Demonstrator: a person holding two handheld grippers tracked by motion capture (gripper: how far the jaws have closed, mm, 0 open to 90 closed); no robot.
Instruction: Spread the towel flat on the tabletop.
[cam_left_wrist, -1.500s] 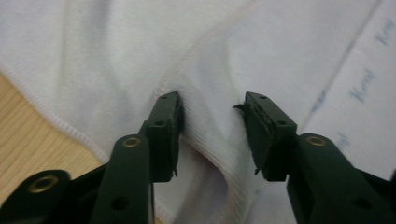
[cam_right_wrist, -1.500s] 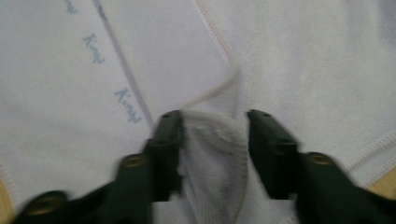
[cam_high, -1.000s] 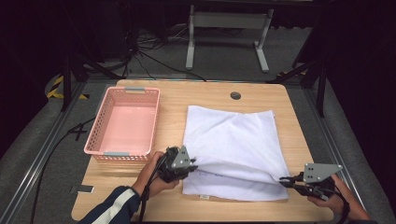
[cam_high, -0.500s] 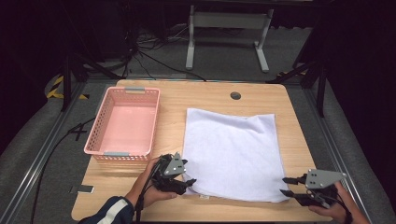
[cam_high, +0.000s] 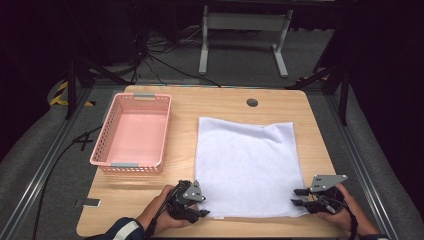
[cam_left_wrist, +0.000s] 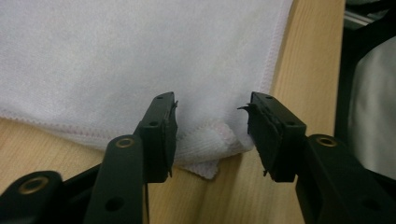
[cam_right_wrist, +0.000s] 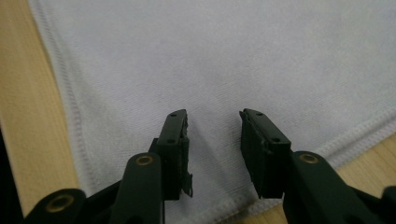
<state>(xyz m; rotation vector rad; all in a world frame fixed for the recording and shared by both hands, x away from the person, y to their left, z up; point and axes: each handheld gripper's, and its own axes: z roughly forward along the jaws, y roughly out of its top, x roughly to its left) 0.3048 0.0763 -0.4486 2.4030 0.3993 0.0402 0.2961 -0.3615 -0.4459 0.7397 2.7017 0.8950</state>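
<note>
Sitting at the left of the table (cam_high: 220, 102), the pink basket (cam_high: 132, 132) shows a bare floor. My left hand-held gripper (cam_left_wrist: 212, 135) gapes over the white towel's (cam_high: 247, 165) near-left corner, which bunches between the jaws without being pinched. The towel lies flat mid-table. My right hand-held gripper (cam_right_wrist: 214, 140) stands open over the near-right corner; my hand (cam_high: 345, 212) hides its rear.

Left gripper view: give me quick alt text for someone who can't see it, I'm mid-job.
The left gripper is open, its two black jaws straddling a bunched, slightly folded corner of a white towel lying on a light wooden table. The rest of the towel spreads flat beyond the jaws, its stitched hem running along the table edge.
</note>
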